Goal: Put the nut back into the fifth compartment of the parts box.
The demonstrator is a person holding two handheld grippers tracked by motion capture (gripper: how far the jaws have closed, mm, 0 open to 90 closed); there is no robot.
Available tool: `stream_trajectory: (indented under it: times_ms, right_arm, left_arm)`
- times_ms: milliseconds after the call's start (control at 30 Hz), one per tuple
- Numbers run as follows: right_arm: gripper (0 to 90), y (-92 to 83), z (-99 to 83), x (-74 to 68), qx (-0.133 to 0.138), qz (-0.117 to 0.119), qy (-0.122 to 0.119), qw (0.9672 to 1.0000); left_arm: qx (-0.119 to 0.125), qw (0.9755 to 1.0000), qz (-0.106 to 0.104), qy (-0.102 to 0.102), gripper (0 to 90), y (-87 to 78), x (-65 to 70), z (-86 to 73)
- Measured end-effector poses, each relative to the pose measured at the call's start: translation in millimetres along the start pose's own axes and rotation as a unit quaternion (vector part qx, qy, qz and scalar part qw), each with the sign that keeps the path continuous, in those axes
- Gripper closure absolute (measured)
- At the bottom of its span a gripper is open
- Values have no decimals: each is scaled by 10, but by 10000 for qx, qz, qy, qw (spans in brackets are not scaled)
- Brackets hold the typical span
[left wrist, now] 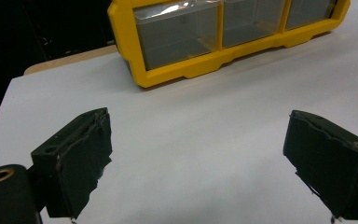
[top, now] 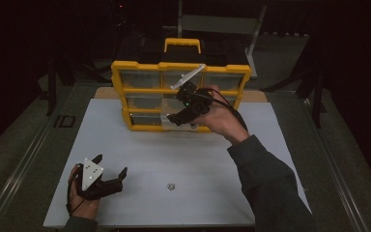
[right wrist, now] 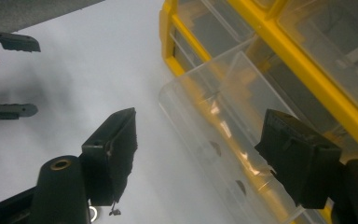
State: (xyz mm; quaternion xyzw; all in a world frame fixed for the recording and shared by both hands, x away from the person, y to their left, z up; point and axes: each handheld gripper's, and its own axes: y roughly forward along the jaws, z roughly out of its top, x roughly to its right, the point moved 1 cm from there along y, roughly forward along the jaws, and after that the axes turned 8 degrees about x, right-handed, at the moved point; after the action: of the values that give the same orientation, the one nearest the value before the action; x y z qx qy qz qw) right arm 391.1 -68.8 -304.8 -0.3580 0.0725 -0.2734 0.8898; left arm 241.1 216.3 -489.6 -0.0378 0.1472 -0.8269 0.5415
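A yellow-framed drawer organizer [top: 140,72] stands at the far edge of the white table [top: 140,145]. At its bottom row, the right gripper [top: 186,116] spreads its jaws wide around a clear drawer [right wrist: 223,116]; that drawer, in the right gripper view, sits pulled partway out, ungripped. The left gripper [top: 110,171] rests well nearer, jaws wide and empty. The high view adds a small pale object [top: 171,186], too small to identify.

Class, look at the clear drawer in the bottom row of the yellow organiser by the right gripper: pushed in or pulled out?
Pulled out partway. The clear drawer juts from the yellow organiser frame over the white table, between the right gripper's open jaws.
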Motion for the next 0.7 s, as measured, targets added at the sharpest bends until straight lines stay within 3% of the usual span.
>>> stream_trajectory:
  times_ms: [700]
  right_arm:
    - [243, 27, -347, -198, -41, 137, -228, 9996]
  left_arm:
    - [12, 10000, 1, -3, 72, 2, 4, -2]
